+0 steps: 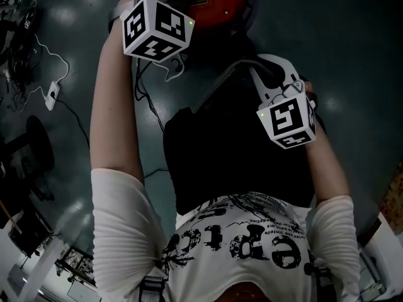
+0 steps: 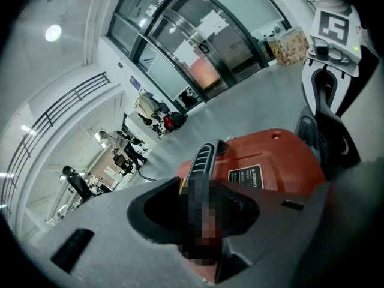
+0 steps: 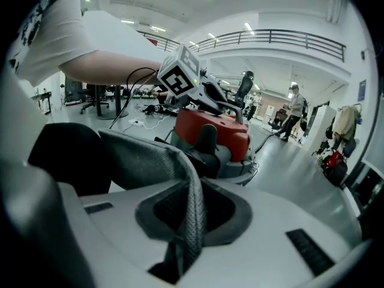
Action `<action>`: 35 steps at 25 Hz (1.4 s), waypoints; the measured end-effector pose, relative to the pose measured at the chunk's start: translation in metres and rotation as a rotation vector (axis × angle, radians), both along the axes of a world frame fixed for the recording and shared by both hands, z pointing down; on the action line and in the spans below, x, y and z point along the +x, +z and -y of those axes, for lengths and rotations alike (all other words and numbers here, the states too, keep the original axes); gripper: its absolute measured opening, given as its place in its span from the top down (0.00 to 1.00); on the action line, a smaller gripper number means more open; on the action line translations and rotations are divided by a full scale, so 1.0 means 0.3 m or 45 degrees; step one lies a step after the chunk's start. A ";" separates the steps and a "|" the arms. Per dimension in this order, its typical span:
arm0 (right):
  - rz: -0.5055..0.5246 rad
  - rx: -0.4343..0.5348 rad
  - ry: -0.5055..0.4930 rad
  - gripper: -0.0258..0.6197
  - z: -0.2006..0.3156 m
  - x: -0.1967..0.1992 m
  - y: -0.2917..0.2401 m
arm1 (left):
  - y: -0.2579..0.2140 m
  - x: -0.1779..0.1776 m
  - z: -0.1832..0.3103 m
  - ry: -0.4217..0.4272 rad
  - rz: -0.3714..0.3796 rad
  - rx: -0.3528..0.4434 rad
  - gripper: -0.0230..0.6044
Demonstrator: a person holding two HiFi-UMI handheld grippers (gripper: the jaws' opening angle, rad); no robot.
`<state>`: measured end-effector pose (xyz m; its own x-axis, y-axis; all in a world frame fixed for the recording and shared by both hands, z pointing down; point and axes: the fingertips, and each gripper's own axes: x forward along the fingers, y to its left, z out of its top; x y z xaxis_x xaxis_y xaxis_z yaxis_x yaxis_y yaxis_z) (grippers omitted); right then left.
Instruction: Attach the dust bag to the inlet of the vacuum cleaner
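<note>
The red vacuum cleaner (image 1: 217, 2) stands on the floor at the top of the head view. My left gripper (image 2: 204, 221) is shut on its black ribbed handle (image 2: 203, 161), with the red body (image 2: 270, 155) just beyond. Its marker cube (image 1: 157, 27) shows beside the vacuum. A black dust bag (image 1: 239, 162) hangs in front of the person's body. My right gripper (image 3: 191, 221) is shut on a fold of the bag's dark grey fabric (image 3: 138, 161), a short way from the vacuum (image 3: 225, 131). The inlet is hidden.
A white power strip (image 1: 51, 96) with cables lies on the grey floor at the left, near a black office chair (image 1: 28, 150). People (image 3: 295, 107) stand farther off in the hall. Glass doors (image 2: 204, 53) and a cardboard box (image 2: 291, 41) lie beyond the vacuum.
</note>
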<state>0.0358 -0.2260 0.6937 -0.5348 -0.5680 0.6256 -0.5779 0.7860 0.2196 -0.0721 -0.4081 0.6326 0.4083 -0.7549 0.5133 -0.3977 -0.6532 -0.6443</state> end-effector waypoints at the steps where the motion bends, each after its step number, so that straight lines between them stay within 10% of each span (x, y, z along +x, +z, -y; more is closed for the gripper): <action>1: 0.002 0.012 0.014 0.91 -0.001 -0.001 -0.001 | 0.000 0.002 0.000 -0.001 0.000 0.000 0.76; 11: -0.043 0.131 0.130 0.94 0.011 -0.005 -0.003 | -0.003 0.002 -0.006 -0.003 -0.016 0.000 0.76; 24: 0.093 -0.044 -0.015 0.90 -0.016 -0.001 0.015 | -0.015 0.001 -0.012 0.036 -0.077 0.020 0.67; 30: 0.117 0.021 -0.095 0.68 -0.067 0.002 -0.058 | -0.240 -0.044 -0.169 0.042 -0.369 0.121 0.62; 35: 0.473 0.151 0.116 0.68 -0.040 0.046 -0.285 | -0.425 -0.149 -0.375 -0.241 -1.016 0.216 0.62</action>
<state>0.0496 -0.2139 0.6082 -0.6564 -0.6802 0.3264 -0.7014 0.7095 0.0681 -0.1167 -0.2955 0.5052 0.4594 -0.8882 -0.0024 -0.8693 -0.4491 -0.2064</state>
